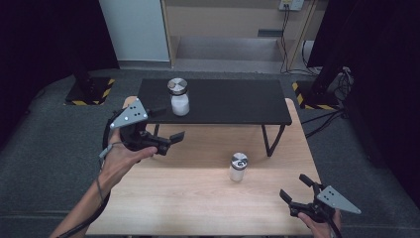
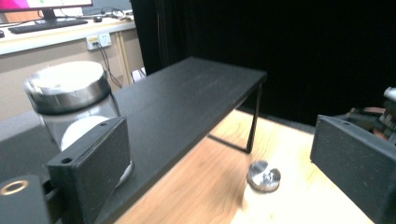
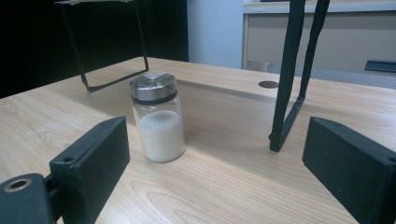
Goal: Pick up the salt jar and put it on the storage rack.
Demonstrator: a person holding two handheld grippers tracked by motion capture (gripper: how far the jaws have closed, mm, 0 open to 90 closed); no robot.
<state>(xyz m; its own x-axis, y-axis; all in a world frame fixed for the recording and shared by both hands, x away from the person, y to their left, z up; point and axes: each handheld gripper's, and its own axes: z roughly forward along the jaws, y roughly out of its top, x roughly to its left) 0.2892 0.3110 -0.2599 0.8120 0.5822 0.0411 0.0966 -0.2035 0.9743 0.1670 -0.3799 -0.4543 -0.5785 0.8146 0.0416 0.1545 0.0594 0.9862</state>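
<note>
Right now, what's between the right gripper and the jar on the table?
Only bare wooden tabletop lies between the right gripper and the jar, seen in the right gripper view.

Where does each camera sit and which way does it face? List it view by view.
High view: above the person's side, looking forward and down; left gripper, right gripper, forearms.
Left gripper view: between open jaws, toward shelf jar on black shelf.
Right gripper view: low over wooden table, facing table jar.
Shared: both jars.
</note>
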